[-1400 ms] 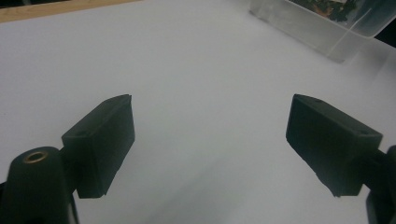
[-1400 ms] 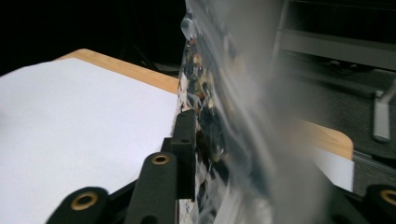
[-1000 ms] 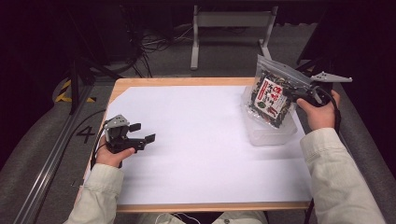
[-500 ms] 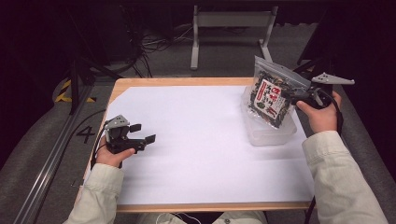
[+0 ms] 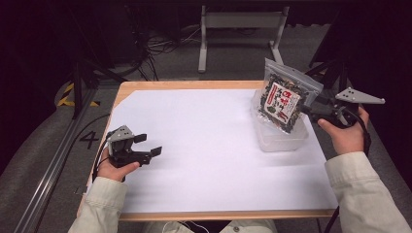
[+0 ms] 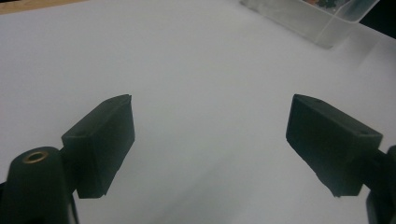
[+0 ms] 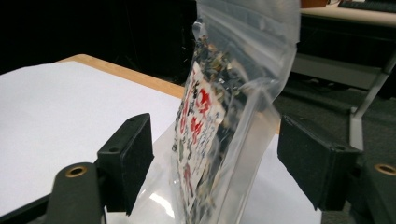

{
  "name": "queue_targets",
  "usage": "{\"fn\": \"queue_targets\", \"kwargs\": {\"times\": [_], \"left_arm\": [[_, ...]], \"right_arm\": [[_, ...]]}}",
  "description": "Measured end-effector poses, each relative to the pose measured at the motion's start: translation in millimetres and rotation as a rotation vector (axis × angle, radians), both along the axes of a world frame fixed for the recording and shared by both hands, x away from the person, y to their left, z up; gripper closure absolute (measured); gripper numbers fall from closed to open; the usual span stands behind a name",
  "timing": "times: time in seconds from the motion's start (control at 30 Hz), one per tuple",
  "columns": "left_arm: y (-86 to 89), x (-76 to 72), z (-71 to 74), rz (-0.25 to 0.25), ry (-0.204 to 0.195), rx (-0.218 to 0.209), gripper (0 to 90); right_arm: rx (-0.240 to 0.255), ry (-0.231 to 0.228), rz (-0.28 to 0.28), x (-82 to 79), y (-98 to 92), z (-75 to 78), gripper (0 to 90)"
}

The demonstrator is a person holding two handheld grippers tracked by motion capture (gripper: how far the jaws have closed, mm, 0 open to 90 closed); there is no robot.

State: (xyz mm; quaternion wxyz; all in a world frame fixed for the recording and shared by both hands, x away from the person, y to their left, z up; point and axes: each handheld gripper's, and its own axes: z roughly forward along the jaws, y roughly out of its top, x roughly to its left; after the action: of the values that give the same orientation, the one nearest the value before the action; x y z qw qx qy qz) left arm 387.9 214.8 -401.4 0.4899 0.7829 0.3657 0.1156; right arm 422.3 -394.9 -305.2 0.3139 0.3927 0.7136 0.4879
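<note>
Right gripper view: right hand-held gripper point(image 7: 215, 163) just opened, snack bag point(image 7: 219, 112) between jaws.

My black two-jaw left gripper point(image 5: 145, 148) sits at seven o'clock, jaws spread wide, pointing toward three o'clock. My black two-jaw right gripper point(image 5: 311, 110) is at two o'clock, pointing toward nine; its jaws have just been opening, pads off anything between them.
</note>
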Motion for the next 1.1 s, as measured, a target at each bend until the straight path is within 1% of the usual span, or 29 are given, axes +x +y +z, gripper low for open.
{"fn": "queue_targets", "kwargs": {"times": [0.03, 0.07, 0.1, 0.13, 0.2, 0.23, 0.27, 0.3, 0.37, 0.4, 0.47, 0.5, 0.53, 0.57, 0.63, 0.67, 0.7, 0.73, 0.8, 0.87, 0.93, 1.0, 1.1], "left_arm": [[0.0, 0.0, 0.0, 0.0, 0.0, 0.0, 16.1], [0.3, -3.4, 0.7, -0.005, -0.01, 0.005, 16.1], [0.3, -3.4, 0.7, -0.005, -0.01, 0.005, 16.1], [0.2, -5.6, 0.8, -0.008, -0.012, 0.002, 16.1], [0.0, -9.7, 0.6, -0.016, -0.014, 0.003, 16.1], [-0.4, -11.3, 0.2, -0.02, -0.015, 0.003, 16.0], [-0.4, -11.3, 0.2, -0.02, -0.015, 0.003, 16.0], [-0.2, -12.5, 0.0, -0.023, -0.017, 0.008, 16.0], [-0.1, -14.2, -1.0, -0.023, -0.015, 0.004, 16.1], [-0.5, -15.0, -1.6, -0.028, -0.015, 0.003, 16.0], [-1.1, -16.0, -2.3, -0.031, -0.016, 0.004, 16.1], [-1.1, -16.0, -2.3, -0.031, -0.016, 0.004, 16.0], [-1.7, -17.1, -2.8, -0.037, -0.022, 0.004, 16.0], [-1.7, -17.1, -2.8, -0.037, -0.022, 0.004, 16.0], [-1.3, -19.9, -3.3, -0.04, -0.031, -0.011, 16.0], [-1.0, -20.9, -3.6, -0.041, -0.033, -0.017, 16.0], [-1.0, -20.9, -3.6, -0.041, -0.033, -0.017, 15.9], [-0.2, -22.0, -3.9, -0.044, -0.037, -0.02, 15.9], [0.2, -23.4, -5.0, -0.041, -0.041, -0.03, 16.0], [0.3, -24.7, -5.0, -0.052, -0.041, -0.027, 15.6], [0.1, -26.4, -5.7, -0.051, -0.05, -0.041, 15.4], [-0.2, -27.7, -7.0, -0.057, -0.055, -0.047, 15.4], [-0.8, -28.3, -8.9, -0.055, -0.06, -0.057, 15.4]], "right_arm": [[0.0, 0.0, 0.0, 0.0, 0.0, 0.0, 26.8], [-0.005, -0.017, -0.004, -10.8, 1.5, -0.1, 26.1], [-0.005, -0.017, -0.004, -10.8, 1.5, -0.1, 26.1], [0.003, -0.02, -0.001, -14.9, 2.2, -0.1, 26.1], [0.017, -0.037, 0.018, -30.5, 5.9, 0.2, 26.1], [0.019, -0.04, 0.024, -34.2, 7.0, 0.4, 26.1], [0.019, -0.04, 0.024, -34.2, 7.0, 0.4, 26.1], [0.028, -0.047, 0.034, -40.6, 9.2, 0.7, 26.1], [0.042, -0.06, 0.056, -51.8, 14.6, 0.2, 26.1], [0.047, -0.064, 0.089, -59.5, 21.0, -2.0, 26.1], [0.052, -0.055, 0.113, -64.0, 26.8, -5.8, 26.0], [0.052, -0.055, 0.113, -64.0, 26.8, -5.8, 26.0], [0.07, -0.039, 0.149, -67.2, 33.0, -11.7, 25.8], [0.073, -0.035, 0.171, -68.1, 35.9, -15.0, 25.8], [0.074, -0.029, 0.206, -70.1, 41.7, -22.2, 25.8], [0.074, -0.025, 0.217, -70.9, 44.4, -26.2, 25.8], [0.074, -0.025, 0.217, -70.9, 44.4, -26.2, 25.8], [0.076, -0.02, 0.23, -71.6, 47.1, -30.6, 25.8], [0.077, -0.007, 0.257, -72.2, 53.1, -41.5, 25.8], [0.076, 0.003, 0.279, -72.4, 58.9, -51.8, 25.8], [0.077, 0.015, 0.302, -72.6, 65.6, -63.1, 25.8], [0.076, 0.023, 0.316, -73.0, 71.4, -72.1, 25.8], [0.064, 0.03, 0.345, -73.7, 82.1, -89.5, 25.8]]}}
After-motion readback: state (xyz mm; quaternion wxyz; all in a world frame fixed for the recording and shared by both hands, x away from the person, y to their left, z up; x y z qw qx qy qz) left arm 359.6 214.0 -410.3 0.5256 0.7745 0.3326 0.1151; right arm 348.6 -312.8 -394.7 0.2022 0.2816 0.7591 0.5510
